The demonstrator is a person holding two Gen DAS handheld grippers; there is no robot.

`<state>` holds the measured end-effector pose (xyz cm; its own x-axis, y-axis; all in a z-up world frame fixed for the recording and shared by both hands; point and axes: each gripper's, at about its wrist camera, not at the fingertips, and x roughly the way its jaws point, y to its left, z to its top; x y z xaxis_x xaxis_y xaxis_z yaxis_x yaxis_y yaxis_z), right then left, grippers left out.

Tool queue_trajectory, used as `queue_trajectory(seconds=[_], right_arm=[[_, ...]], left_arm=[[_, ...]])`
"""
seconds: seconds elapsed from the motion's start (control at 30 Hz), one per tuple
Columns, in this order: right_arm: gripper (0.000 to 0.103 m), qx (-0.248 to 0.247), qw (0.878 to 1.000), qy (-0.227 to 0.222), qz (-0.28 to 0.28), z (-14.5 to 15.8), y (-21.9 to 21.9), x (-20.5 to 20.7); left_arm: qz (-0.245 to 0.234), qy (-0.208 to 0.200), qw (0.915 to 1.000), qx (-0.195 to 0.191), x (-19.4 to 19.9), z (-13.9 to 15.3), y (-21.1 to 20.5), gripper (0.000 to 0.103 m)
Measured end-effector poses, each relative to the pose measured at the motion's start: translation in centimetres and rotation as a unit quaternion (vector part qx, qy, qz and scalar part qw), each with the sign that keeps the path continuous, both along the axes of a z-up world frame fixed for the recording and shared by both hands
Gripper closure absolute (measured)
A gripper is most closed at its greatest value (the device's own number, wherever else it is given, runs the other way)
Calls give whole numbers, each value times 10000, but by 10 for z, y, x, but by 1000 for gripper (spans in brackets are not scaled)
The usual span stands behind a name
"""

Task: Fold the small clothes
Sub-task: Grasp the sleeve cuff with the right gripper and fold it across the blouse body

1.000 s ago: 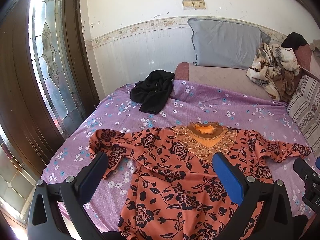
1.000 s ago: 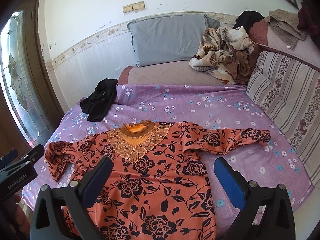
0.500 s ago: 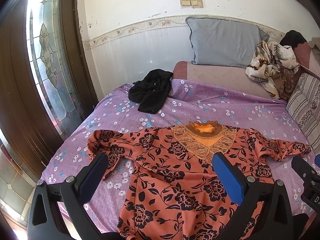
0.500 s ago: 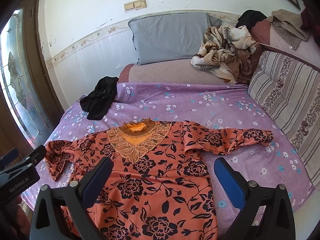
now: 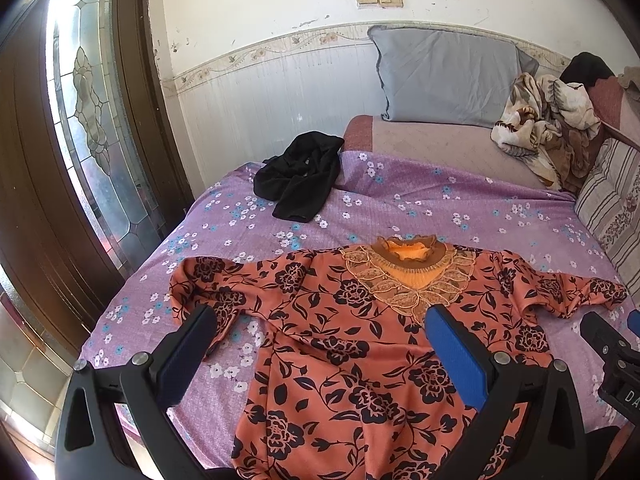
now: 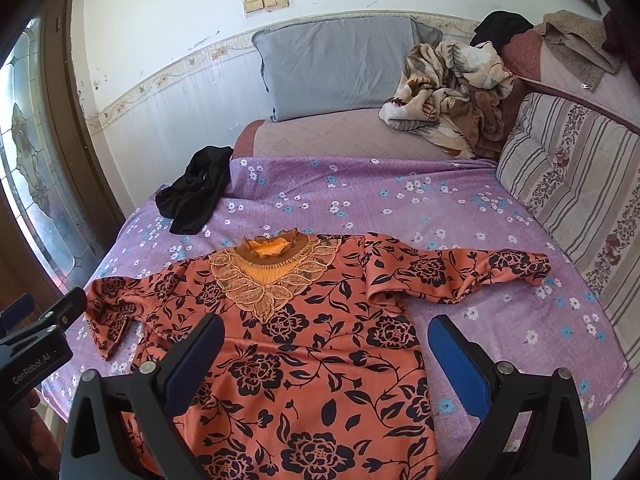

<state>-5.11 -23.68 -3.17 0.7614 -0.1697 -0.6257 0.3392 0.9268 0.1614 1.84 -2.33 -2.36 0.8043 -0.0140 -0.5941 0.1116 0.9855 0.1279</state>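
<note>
An orange top with black flowers and a lace collar lies spread face up on the purple flowered sheet, sleeves out to both sides. My left gripper hovers open above its left side, nothing between the blue pads. My right gripper hovers open over the top's lower body and right edge, also empty. Each gripper's body shows at the edge of the other's view.
A crumpled black garment lies at the sheet's far left. A grey pillow, a patterned blanket heap and a striped cushion line the back and right. A glass-paned door stands left.
Both views have shifted slightly; the grippers have drawn back a little from the top. Both stay open and the top has not moved.
</note>
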Motion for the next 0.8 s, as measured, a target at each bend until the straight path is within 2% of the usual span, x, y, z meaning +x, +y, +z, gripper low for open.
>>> queue_trajectory(seconds=[0.07,0.13,0.2,0.3,0.37,0.4,0.43,0.47,0.5,0.53,0.57,0.6,0.7,0.77,0.8], right_arm=[[0,96,9999,69,-51,-7,-6,6],[0,163,9997,113,-110,-18,-19,14],[0,374,9990,158,-193,-34,-41,24],[0,1191,9915,249,-466,-67,-94,41],[0,1674,9820,166,-861,-90,-141,46],[0,1884,9756,87,-1121,-101,-168,46],[1,2220,9654,34,-1367,-113,-193,45],[2,2687,9495,-71,-1617,-127,-219,42],[5,3275,9261,-285,-1851,-141,-244,36],[8,3862,8978,-561,-2042,-156,-266,29],[12,4286,8723,-757,-2226,-169,-284,25],[16,4427,8595,-827,-2415,-177,-299,21],[28,4634,8406,-880,-2664,-190,-328,24],[35,4574,8410,-989,-2715,-188,-340,29],[39,4459,8453,-964,-2781,-185,-344,34]], left_arm=[[-78,173,9998,8,11,-9,-3,0],[-167,524,9984,-118,31,-26,-5,0],[-287,844,9952,-393,54,-50,-12,0],[-445,1466,9853,-754,98,-100,-34,0],[-362,1801,9808,-658,125,-134,-50,0],[-247,1824,9812,-574,134,-145,-61,0],[-142,1769,9832,-429,143,-154,-69,0],[-116,1699,9849,-322,149,-161,-76,0],[-159,1663,9852,-380,151,-163,-84,0],[-205,1597,9861,-414,153,-165,-90,0],[-279,1556,9863,-480,153,-167,-96,0],[-359,1585,9856,-462,154,-172,-96,0],[-591,1912,9795,-223,161,-192,-96,0],[-753,2176,9728,-240,164,-205,-98,0],[-726,2197,9726,-238,167,-211,-95,0]])
